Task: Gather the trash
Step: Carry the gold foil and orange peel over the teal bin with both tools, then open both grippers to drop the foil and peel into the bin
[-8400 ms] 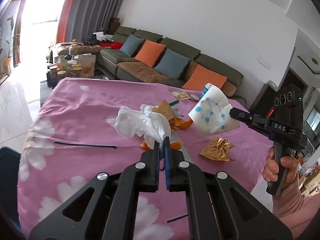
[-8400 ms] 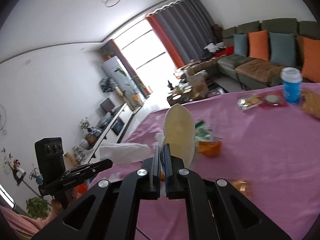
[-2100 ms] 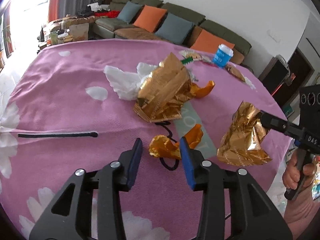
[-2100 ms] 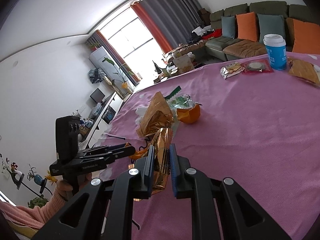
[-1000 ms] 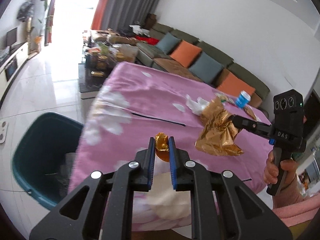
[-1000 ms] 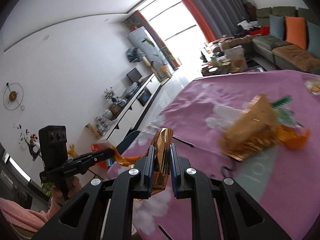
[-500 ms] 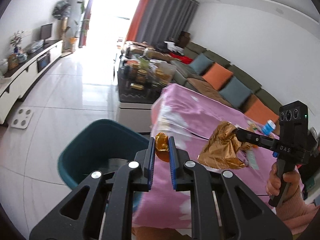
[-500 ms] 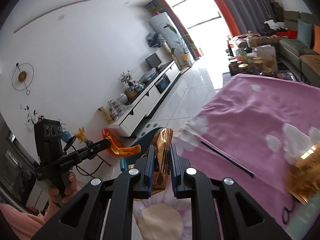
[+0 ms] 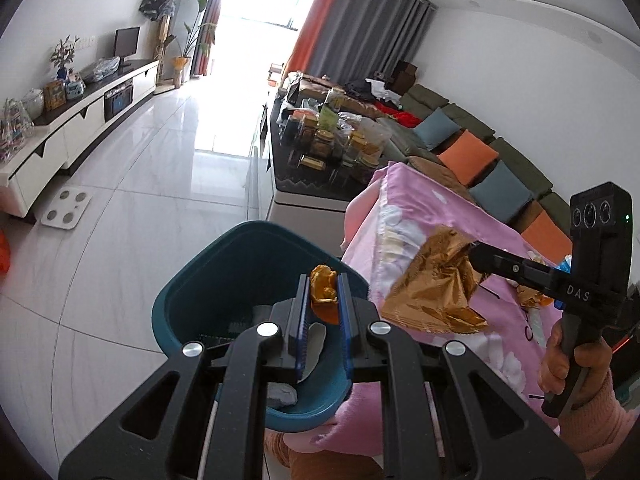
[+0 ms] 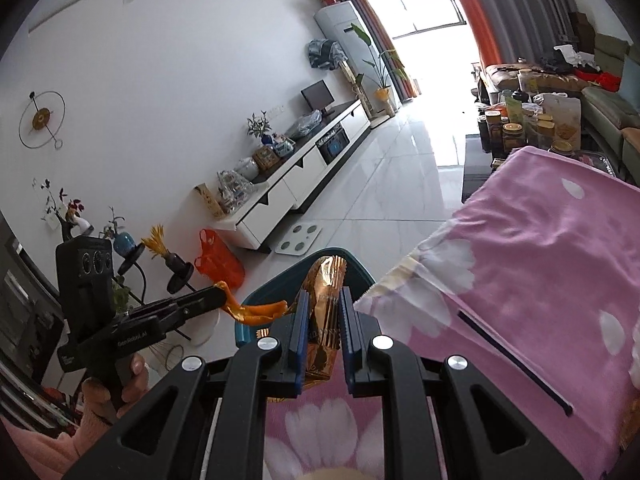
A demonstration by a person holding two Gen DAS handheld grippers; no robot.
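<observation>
Both grippers now over teal bin [image 9: 192,280], left gripper [image 9: 323,300] pinching orange scrap [image 9: 323,286], right gripper [image 10: 324,312] clamping gold wrapper [image 10: 326,280], bin contents unclear

Support: table covered by pink floral cloth [image 10: 540,264]
Laid on cloth: thin black stick [image 10: 516,362]
Floor: teal plastic bin [image 9: 192,292]

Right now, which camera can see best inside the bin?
The left wrist view. It looks down into the bin, so you see its floor and some grey trash, with the left gripper holding orange peel above it. The right wrist view shows only a bit of its rim behind the foil.
</observation>
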